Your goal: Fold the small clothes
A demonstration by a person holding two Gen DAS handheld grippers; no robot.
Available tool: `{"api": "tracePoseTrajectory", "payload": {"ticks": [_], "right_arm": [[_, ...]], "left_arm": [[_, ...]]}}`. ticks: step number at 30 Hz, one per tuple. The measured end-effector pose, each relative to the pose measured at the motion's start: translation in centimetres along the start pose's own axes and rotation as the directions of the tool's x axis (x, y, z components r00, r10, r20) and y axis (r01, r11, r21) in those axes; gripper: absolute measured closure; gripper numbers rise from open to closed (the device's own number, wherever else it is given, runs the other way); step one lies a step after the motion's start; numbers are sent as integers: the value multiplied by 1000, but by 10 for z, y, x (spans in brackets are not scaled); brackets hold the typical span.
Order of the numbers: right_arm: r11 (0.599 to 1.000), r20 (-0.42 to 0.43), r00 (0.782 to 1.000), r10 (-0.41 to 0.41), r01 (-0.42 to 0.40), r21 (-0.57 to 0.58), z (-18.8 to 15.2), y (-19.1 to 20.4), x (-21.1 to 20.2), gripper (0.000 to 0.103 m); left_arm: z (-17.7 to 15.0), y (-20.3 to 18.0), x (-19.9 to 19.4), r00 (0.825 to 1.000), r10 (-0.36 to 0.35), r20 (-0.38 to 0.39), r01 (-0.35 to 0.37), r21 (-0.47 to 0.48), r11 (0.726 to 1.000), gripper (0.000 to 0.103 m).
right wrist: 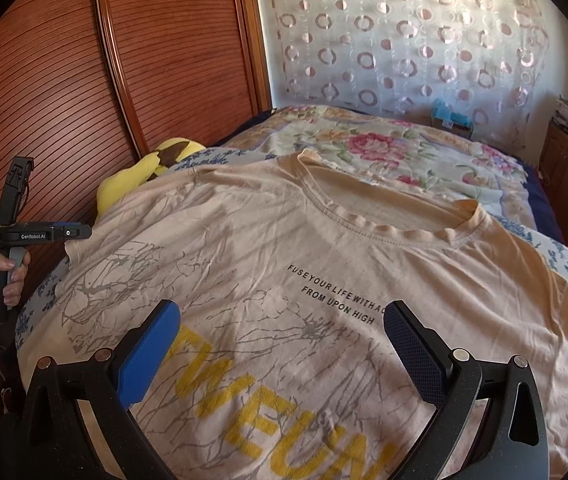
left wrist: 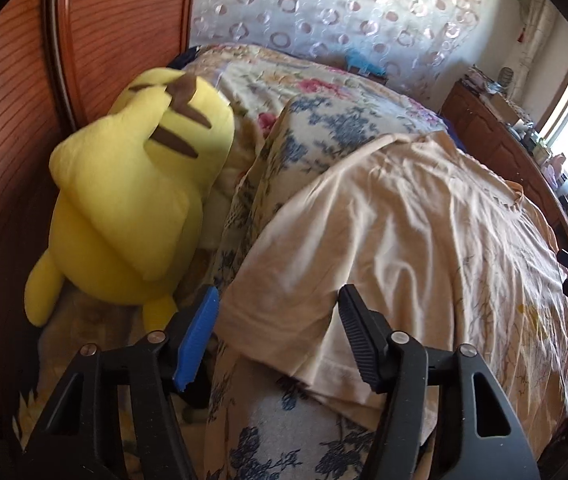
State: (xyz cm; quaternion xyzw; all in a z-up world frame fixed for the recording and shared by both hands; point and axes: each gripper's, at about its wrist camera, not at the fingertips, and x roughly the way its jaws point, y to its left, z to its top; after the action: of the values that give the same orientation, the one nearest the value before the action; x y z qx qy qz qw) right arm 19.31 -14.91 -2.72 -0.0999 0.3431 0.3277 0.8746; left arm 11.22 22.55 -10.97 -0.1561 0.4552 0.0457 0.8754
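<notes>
Bedroom setting: a bed [right wrist: 403, 152] covered with floral bedding stands against a ribbed wooden wardrobe [right wrist: 64, 92] and a curtain with ring patterns [right wrist: 403, 32], with a yellow plush toy [left wrist: 132, 200] lying beside the wardrobe. Spread face up across a blue-flowered quilt [left wrist: 315, 128] is the task's garment, a peach T-shirt [right wrist: 284, 248], its round neckline toward the far end of the bed and its printed text and yellow lettering fully exposed. No fold is visible in it: body, neckline and shoulders lie flat, apart from light wrinkles, so the folding appears to be at its very start, with every fold of this shirt left to make. The left claw [left wrist: 280, 332], seen through its own camera, straddles the short sleeve [left wrist: 284, 320] at the shirt's edge nearest the plush toy; its jaws stand partly apart with the sleeve cloth between them, and the pads do not appear to press on the fabric yet. The right claw [right wrist: 284, 352] hangs over the chest print, jaws wide and holding nothing. In the right wrist view a hand [right wrist: 0, 276] grips the handle of the left tool at the shirt's side. Judged from this arrangement, the step in hand is taking the sleeve for a first fold inward; no other garments, folded or unfolded, can be made out on the bed.
</notes>
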Motion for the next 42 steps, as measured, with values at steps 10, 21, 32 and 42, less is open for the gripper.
{"api": "tracePoseTrajectory", "payload": {"ticks": [10,21,32,42], "right_arm": [[999,-56,998,39,-39,6,14,-10,24,3],[1000,-45,999,25,-25,9,9,-13,24,3],[998,11,1000,-29,28,59,5,-16,-2,3],[996,-12,999,-42,42,85,3,-5,2,3]], "left_arm": [[-5,-5,-7,1000,23,-4,-23,16,1000,85],[23,-50,-49,991,-15,130,-5,149,989,94],[67,-161,-45,966,-232,115,176,367,913,93],[67,-149,-43,969,-201,141,145,335,931,34]]}}
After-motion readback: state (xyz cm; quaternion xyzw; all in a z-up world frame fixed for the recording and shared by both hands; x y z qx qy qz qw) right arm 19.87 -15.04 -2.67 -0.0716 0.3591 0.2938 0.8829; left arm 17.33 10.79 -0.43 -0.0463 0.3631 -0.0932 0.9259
